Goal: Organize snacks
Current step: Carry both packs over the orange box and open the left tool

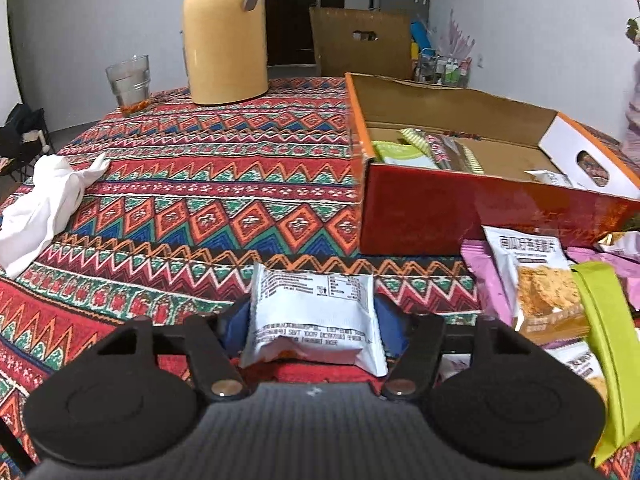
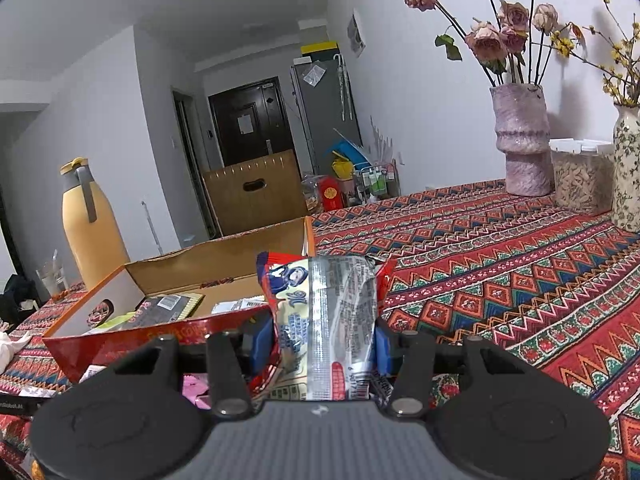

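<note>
Snack packets clamped in both grippers: left gripper (image 1: 314, 320) grips white packet (image 1: 314, 316), right gripper (image 2: 322, 340) grips red-and-silver packet (image 2: 324, 316); next, probably carry both into red box (image 1: 480, 216), centre right.

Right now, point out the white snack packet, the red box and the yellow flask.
white snack packet (image 1: 314, 312), left wrist view, middle of its printed back.
red box (image 1: 460, 220), left wrist view, near side wall.
yellow flask (image 1: 224, 40), left wrist view, middle of its body.

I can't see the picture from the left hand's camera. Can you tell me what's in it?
The left gripper pinches a white snack packet over a colourful patterned tablecloth. To the right is an open red cardboard box with snacks inside, and more packets lie in front of it. Behind stand a yellow jug and a glass.
</note>
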A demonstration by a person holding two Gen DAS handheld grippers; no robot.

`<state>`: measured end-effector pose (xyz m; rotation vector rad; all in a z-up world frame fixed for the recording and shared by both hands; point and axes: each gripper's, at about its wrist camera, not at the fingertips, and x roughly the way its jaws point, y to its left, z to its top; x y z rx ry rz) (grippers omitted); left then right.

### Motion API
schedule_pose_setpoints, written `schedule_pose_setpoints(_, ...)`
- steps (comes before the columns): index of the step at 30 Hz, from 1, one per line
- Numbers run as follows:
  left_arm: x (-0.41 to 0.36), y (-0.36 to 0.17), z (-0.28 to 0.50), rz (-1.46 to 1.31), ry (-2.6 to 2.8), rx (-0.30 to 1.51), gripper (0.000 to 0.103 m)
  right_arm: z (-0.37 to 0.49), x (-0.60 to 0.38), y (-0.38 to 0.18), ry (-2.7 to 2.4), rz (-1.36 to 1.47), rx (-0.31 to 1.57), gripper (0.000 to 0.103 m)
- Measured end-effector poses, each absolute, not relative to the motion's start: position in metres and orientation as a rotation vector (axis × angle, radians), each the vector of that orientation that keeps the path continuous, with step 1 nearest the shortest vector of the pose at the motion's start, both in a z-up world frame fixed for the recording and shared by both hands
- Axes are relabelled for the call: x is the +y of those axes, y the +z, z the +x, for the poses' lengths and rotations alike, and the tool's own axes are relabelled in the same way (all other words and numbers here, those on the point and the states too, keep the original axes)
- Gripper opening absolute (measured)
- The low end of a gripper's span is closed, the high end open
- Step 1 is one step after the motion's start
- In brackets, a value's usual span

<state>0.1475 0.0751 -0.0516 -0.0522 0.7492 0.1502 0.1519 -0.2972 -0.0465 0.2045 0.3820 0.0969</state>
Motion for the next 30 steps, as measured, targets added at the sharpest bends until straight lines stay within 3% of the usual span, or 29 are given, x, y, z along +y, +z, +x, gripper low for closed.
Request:
schedule_pose_setpoints(14,0.061,-0.013,0.133,-0.022,0.122,0.655,0.059,0.144,-0.291,-0.036,0.127,0.161,0.367,0.049)
schedule_pose_setpoints(30,0.007,0.056,0.168,0.044,0.065,0.503,0.06,0.167,-0.26,0.029,0.202,-0.002,0.328,0.049)
